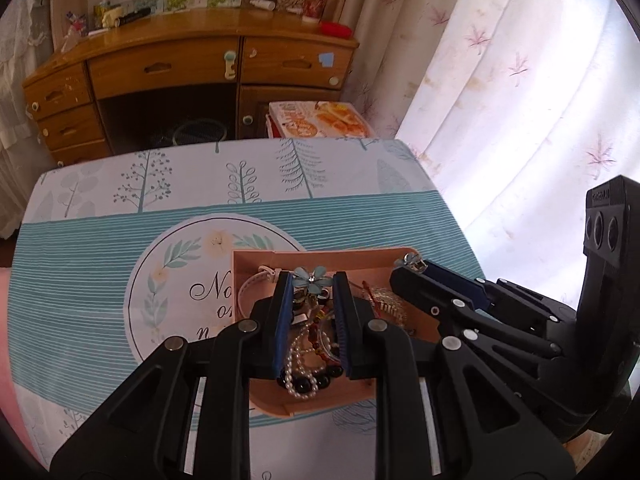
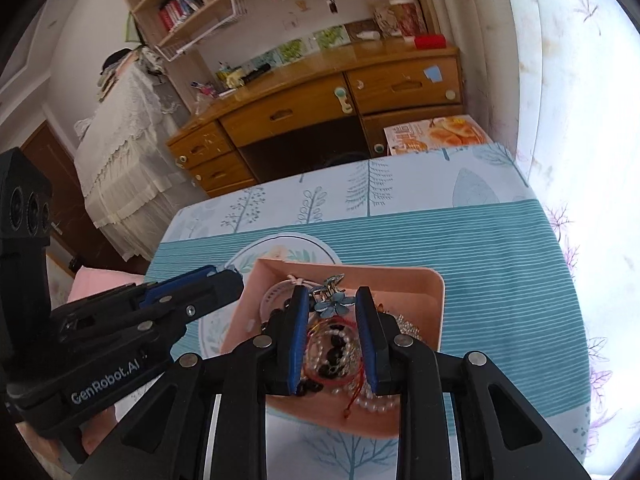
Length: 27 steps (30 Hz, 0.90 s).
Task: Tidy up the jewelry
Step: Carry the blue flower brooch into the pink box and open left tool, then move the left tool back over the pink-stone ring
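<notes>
The pink tray (image 1: 332, 258) sits on the bench (image 1: 100, 248), lower centre of both views, over the round printed emblem of the teal striped cloth. It holds mixed jewelry: a white pearl string (image 1: 298, 360), black beads (image 1: 308, 380), a red cord bracelet (image 2: 352, 372), a pale watch strap (image 1: 250, 284) and a gold piece (image 1: 386, 300).

Left tongs (image 1: 313, 284): both fingers over the tray, jaws at a narrow gap. A blue flower clip (image 1: 314, 278) lies between the tips; whether it is pinched or merely in the tray below, I cannot tell.

Right tongs (image 2: 332, 300): also narrow, fingers over the tray's centre. In the left wrist view their tips carry a small silver flower piece (image 1: 410, 261) at the tray's right rim; the grip appears closed on it.

A wooden desk (image 1: 192, 60) with drawers stands beyond the bench, upper left of the frame. A curtain (image 1: 500, 80) fills the right.
</notes>
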{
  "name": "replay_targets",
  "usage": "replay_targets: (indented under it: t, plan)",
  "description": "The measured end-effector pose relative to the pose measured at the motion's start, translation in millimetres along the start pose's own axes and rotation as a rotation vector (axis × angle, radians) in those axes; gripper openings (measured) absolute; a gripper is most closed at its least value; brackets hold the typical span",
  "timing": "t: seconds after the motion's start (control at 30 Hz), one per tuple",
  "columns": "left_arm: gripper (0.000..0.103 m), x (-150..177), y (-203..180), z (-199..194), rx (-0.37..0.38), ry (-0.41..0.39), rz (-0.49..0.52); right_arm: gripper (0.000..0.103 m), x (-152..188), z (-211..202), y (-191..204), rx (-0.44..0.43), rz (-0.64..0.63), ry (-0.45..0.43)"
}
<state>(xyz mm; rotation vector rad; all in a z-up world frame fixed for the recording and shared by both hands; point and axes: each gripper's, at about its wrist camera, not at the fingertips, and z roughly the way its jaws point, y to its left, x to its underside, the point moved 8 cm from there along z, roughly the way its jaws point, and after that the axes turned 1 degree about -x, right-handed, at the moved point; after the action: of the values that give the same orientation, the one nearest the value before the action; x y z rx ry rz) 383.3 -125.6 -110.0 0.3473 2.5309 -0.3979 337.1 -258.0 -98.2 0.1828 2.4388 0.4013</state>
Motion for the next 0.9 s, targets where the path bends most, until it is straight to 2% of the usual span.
replay_targets:
  t: [0.27, 0.33, 0.37, 0.4, 0.47, 0.9]
  plan:
    - [0.019, 11, 15, 35, -0.024, 0.080, -0.013, 0.026, -7, 59, -12, 0.031, 0.032, 0.077]
    - [0.027, 13, 18, 38, -0.027, 0.088, -0.016, 0.032, -7, 66, -13, 0.041, 0.035, 0.076]
    - [0.034, 14, 21, 38, -0.034, 0.085, -0.019, 0.033, -8, 67, -14, 0.047, 0.038, 0.069]
    - [0.041, 15, 23, 37, -0.039, 0.079, -0.023, 0.033, -7, 66, -14, 0.049, 0.040, 0.064]
    - [0.047, 15, 25, 32, -0.037, 0.065, -0.032, 0.033, -6, 63, -16, 0.047, 0.049, 0.054]
    - [0.047, 39, 26, -24, -0.069, 0.005, -0.002, 0.033, 13, 4, -14, 0.063, 0.030, -0.023]
